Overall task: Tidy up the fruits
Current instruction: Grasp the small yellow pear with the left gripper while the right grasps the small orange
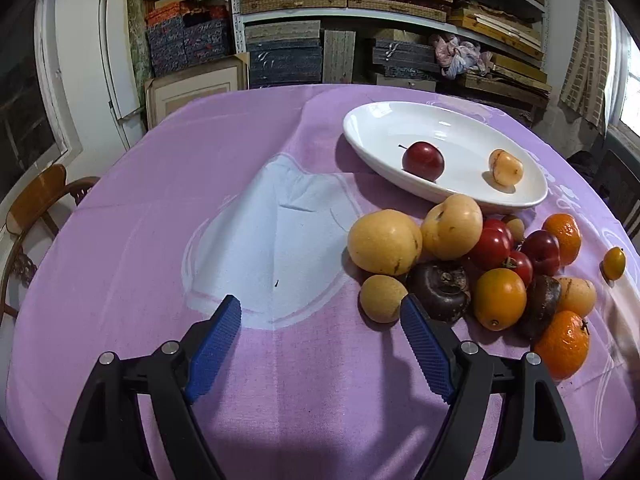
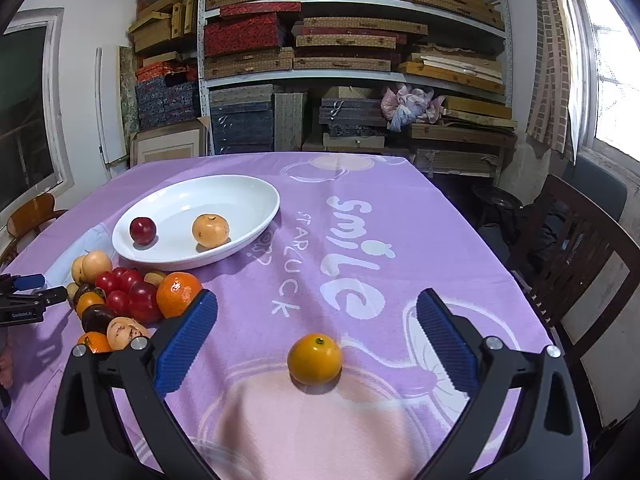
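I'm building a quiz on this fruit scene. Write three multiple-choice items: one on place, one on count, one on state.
1. Where does the lone orange fruit lie?
A. in the dish
B. on the cloth between the right tongs' fingers
C. in the pile

2. How many fruits lie in the dish?
A. none
B. two
C. five

3. How do the left tongs stand?
A. open, holding nothing
B. shut on a plum
C. shut on the dish rim

Answers:
1 B: it sits alone on the purple cloth, ahead of the open right tongs.
2 B: a red plum and a yellow fruit.
3 A: blue fingers spread, bare cloth between.
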